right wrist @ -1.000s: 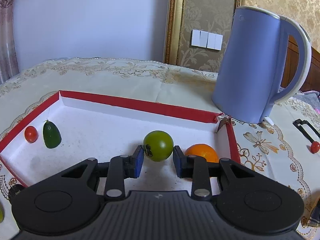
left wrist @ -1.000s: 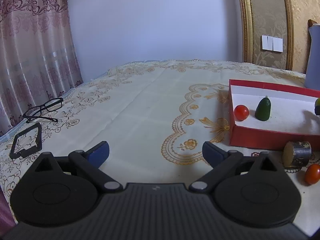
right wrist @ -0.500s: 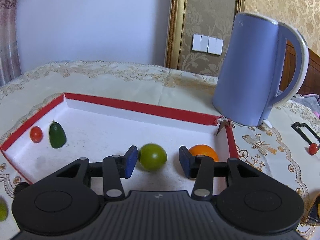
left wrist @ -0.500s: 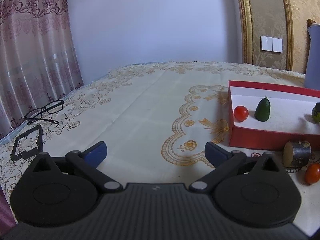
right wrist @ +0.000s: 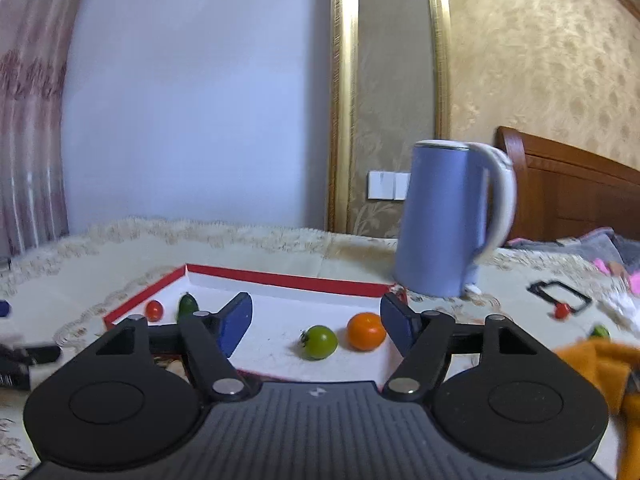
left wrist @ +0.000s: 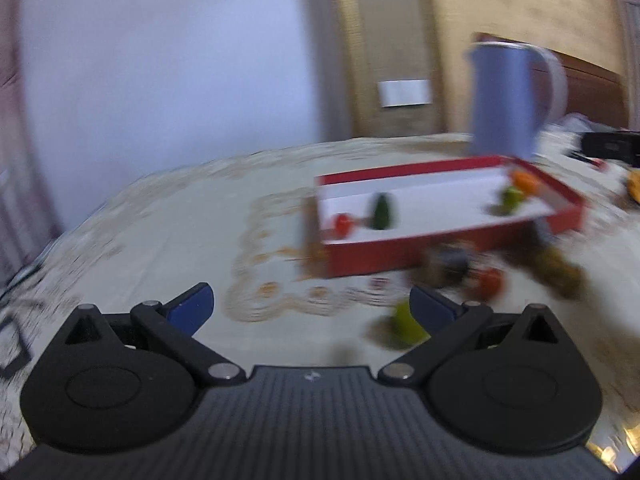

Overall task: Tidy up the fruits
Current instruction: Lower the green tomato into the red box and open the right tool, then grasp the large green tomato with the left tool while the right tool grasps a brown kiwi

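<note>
While level above the box (right wrist: 280, 280) | right gripper (right wrist: 316, 320) wide, empty | left gripper (left wrist: 312, 308) wide, empty

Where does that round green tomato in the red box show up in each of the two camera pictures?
Left wrist view: the green tomato is blurred, upper right, near the far right corner of the red box.
Right wrist view: it sits low and centre, between the open right claw's fingers, on the box's white floor.
Shared landmark: the orange fruit right beside it, with the blue kettle behind.
</note>
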The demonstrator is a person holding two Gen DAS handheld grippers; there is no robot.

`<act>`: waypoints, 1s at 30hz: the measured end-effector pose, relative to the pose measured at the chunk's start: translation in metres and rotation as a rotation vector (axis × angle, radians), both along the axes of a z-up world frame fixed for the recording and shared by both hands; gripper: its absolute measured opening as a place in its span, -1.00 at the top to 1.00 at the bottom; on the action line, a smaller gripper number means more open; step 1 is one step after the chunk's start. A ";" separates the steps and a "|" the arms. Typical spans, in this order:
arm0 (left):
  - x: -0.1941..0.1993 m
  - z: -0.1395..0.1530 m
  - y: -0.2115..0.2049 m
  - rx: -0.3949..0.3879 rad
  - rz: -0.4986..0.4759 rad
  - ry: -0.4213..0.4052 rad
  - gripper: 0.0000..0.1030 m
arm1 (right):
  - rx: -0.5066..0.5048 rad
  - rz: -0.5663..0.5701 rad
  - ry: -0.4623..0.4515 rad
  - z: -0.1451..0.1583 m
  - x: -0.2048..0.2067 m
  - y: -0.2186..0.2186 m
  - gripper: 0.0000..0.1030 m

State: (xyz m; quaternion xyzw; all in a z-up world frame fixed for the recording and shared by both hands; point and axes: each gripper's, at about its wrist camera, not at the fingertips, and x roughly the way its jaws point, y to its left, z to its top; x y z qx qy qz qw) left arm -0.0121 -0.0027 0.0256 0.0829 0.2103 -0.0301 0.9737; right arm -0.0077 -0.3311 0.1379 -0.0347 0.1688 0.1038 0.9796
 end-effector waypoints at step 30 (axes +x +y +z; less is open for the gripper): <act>0.026 -0.017 -0.035 0.001 -0.078 0.120 0.38 | -0.040 0.040 0.092 -0.036 -0.035 -0.004 -0.46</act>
